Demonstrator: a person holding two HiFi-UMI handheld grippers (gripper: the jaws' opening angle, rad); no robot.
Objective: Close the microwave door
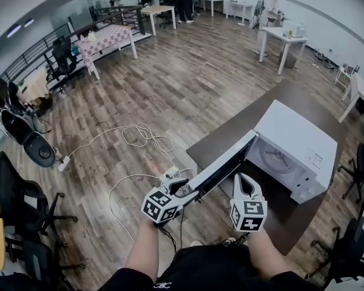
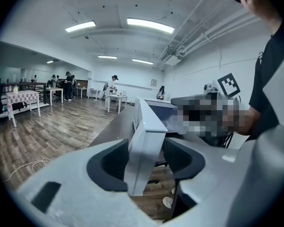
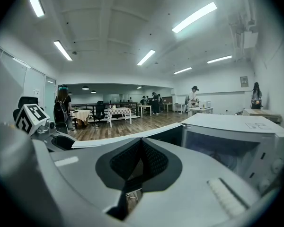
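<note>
Dark table [image 1: 230, 139] is carrying the microwave [image 1: 297, 139] near its front edge, its door [image 1: 225, 165] standing open. I am straddling the door's edge with my left gripper [image 1: 181, 188], jaws apart. My right gripper [image 1: 247, 183] is closed and empty. If I push loosely, the edge could be slipping free.

At six o'clock in the head view the person wears a black top [image 1: 213, 270] with short sleeves [image 2: 276, 74], and a small white mark shows on the black cloth toward seven o'clock. The left tool [image 1: 181, 187] and the right tool [image 1: 243, 183] look alike: smooth light-grey shells that fork into two broad jaws lined with dark, finely textured pads [image 3: 154, 161]. Behind its jaws each carries a cube [image 1: 160, 206] faced with black-and-white square markers.
</note>
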